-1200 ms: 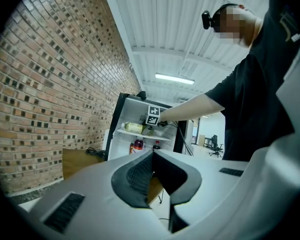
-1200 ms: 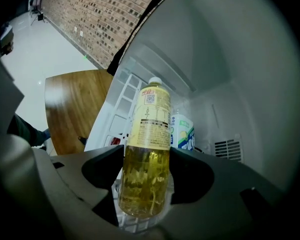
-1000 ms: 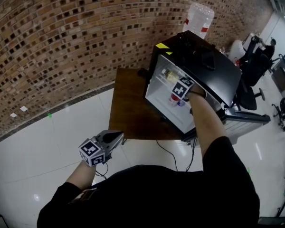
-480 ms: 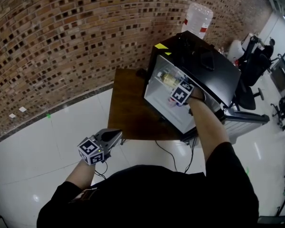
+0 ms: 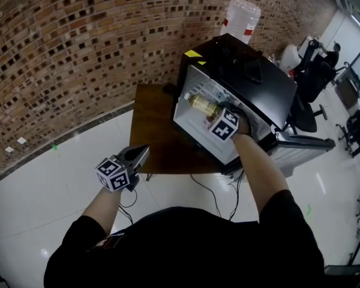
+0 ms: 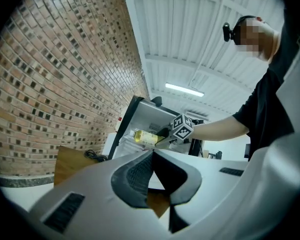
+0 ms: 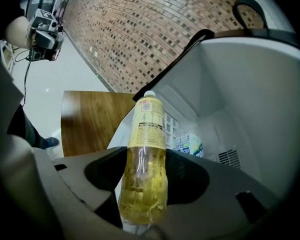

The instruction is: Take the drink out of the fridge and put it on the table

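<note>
**Operator:** What has my right claw got?

**Spotter:** Your right claw point(image 7: 145, 179) has just been closing. Its pads clamp the lower body of the drink bottle point(image 7: 146, 126), which has yellow liquid and a yellow label, with its cap pointing away from the claw. Only that claw's own view shows a blue-and-white carton point(image 7: 191, 145) behind the bottle, inside the fridge point(image 7: 240, 84).

**Operator:** Where is the bottle against the worktop?

**Spotter:** Your head view has the drink bottle point(image 5: 201, 104) lying sideways in the air at the fridge's open front. Its cap is toward the wooden worktop point(image 5: 156, 125), and it is not touching it.

**Operator:** And my left?

**Spotter:** Your left claw point(image 6: 153, 156) is pressed together with nothing in it. The head view puts that left claw point(image 5: 141, 153) by the worktop's near left corner, at the edge of the white floor point(image 5: 60, 179). Only the left claw's view shows your right claw from the side, holding the bottle level before the fridge. It also shows a black cable point(image 6: 92, 155) lying on the worktop.
</note>
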The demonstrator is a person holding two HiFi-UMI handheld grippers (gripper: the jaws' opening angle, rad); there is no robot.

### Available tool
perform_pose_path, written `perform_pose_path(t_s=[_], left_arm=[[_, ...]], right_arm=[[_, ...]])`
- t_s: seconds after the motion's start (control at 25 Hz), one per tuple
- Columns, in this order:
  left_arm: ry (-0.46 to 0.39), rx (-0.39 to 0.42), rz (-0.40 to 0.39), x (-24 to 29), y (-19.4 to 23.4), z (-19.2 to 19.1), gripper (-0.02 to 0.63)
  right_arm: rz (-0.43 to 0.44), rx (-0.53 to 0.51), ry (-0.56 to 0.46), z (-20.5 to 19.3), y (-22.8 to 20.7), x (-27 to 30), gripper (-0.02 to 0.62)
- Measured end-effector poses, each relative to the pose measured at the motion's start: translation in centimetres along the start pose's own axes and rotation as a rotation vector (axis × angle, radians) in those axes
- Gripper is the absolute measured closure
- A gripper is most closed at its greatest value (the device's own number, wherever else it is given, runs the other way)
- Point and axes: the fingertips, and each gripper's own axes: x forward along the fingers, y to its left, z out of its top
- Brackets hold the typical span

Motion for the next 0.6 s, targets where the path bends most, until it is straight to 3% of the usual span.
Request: perform_pose_path(t_s=[0.28, 0.6], left_arm=[[0.0, 0.009, -0.032, 2.8, -0.6, 0.2, 0.604], [-0.031, -0.104, -0.01, 4.9, 0.8, 0.1, 0.604]], right_arm=[[-0.03, 0.033, -0.078, 0.2, -0.8, -1.7, 0.334], [-0.023, 0.051, -0.267, 3.9, 0.9, -5.9, 0.335]])
